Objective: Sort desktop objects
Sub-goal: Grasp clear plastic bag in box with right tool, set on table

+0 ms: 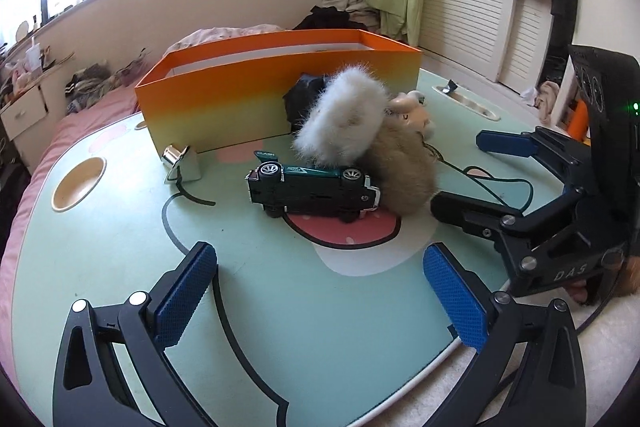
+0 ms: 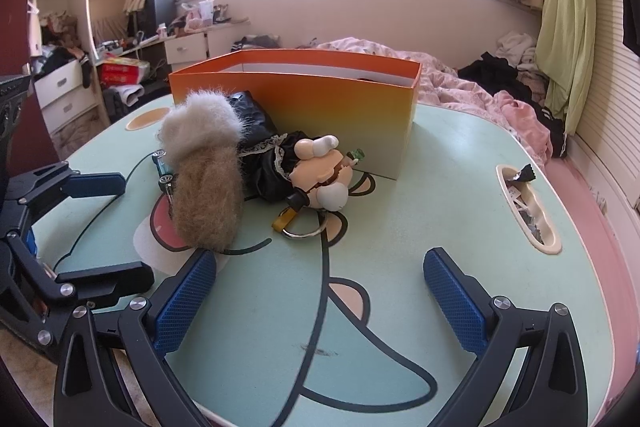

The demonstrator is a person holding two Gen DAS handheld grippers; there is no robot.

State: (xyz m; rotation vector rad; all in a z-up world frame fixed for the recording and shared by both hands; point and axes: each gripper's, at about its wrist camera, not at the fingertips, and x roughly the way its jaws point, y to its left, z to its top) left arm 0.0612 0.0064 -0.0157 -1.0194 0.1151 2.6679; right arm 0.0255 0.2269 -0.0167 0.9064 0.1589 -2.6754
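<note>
L gripper [image 1: 320, 299]: fingers spread fully apart, nothing held or touched; pads hang over bare table [image 1: 100, 247]. R gripper [image 2: 320, 299]: fingers likewise wide apart, nothing between them.

Landmark: orange box [image 1: 256, 83]. Toy car [image 1: 312, 191] seen tipped on its side just in front of box; "CLASH" read on rear wing. Fur tail [image 1: 344, 119] lies against car. Doll [image 2: 320, 167] lies beside box wall. "DAS" read on R gripper body.
</note>
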